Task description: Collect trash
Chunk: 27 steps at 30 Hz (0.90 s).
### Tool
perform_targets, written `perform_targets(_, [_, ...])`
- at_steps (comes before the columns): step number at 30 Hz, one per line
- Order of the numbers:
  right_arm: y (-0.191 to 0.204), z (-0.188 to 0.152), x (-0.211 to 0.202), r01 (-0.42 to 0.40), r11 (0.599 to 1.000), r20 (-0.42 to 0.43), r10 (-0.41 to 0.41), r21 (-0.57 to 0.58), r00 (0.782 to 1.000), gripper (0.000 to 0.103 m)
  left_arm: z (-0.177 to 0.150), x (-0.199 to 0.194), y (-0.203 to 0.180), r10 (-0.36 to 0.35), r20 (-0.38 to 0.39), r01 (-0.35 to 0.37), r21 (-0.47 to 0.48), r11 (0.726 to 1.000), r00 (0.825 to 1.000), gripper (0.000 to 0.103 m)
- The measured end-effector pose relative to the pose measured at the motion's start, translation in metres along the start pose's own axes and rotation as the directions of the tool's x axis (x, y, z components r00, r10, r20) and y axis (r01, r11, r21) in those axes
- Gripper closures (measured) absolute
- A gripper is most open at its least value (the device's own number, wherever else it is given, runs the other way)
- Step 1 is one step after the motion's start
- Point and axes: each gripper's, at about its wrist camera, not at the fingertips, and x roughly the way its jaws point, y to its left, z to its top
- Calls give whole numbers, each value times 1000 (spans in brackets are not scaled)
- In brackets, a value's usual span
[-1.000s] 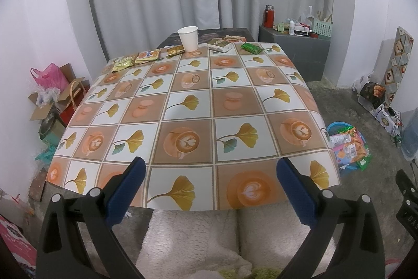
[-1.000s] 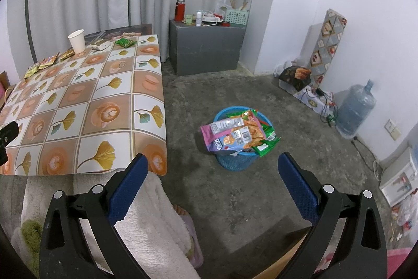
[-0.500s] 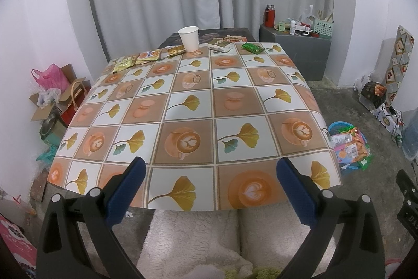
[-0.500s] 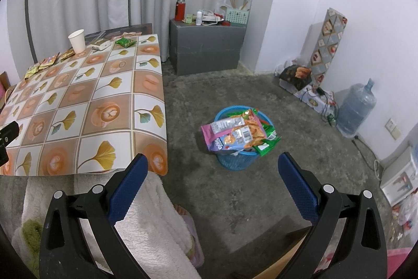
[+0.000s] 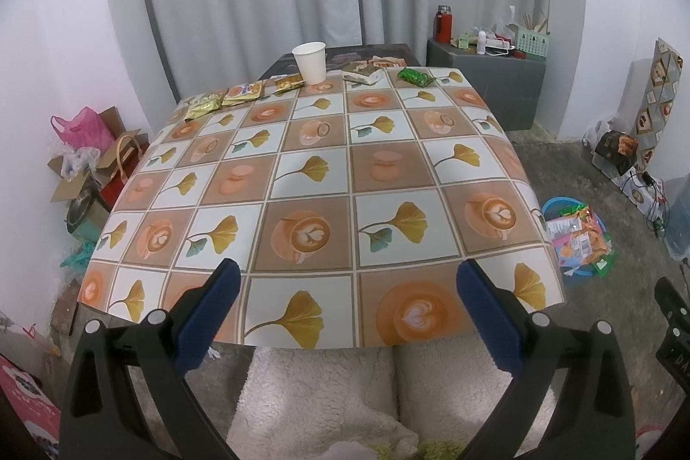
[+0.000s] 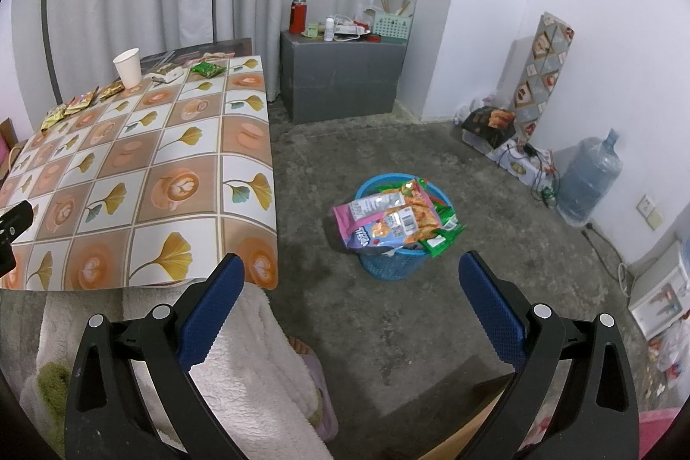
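A table (image 5: 327,175) with a ginkgo-leaf cloth carries trash along its far edge: a white paper cup (image 5: 309,62), a green wrapper (image 5: 414,76), a white packet (image 5: 362,74) and several yellow snack wrappers (image 5: 224,100). My left gripper (image 5: 345,279) hangs open over the near edge, nothing between its blue pads (image 5: 207,313). On the floor to the right stands a blue basket (image 6: 399,259) heaped with snack bags (image 6: 388,220). My right gripper (image 6: 347,274) is open above the floor, short of that basket, holding nothing.
A grey cabinet (image 6: 340,72) with a red flask and small items stands at the back wall. A water jug (image 6: 588,175) and boxes (image 6: 491,126) line the right wall. Bags and cartons (image 5: 86,158) lie left of the table. White fleece-clad legs (image 5: 319,395) sit below the grippers.
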Motion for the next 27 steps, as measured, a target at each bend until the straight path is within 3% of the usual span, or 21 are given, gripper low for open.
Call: perform_targets(27, [-1, 0, -1, -2, 1000, -1, 2, 0, 1000, 7, -2, -1, 0, 5, -2, -5, 1, 1000, 1000, 5])
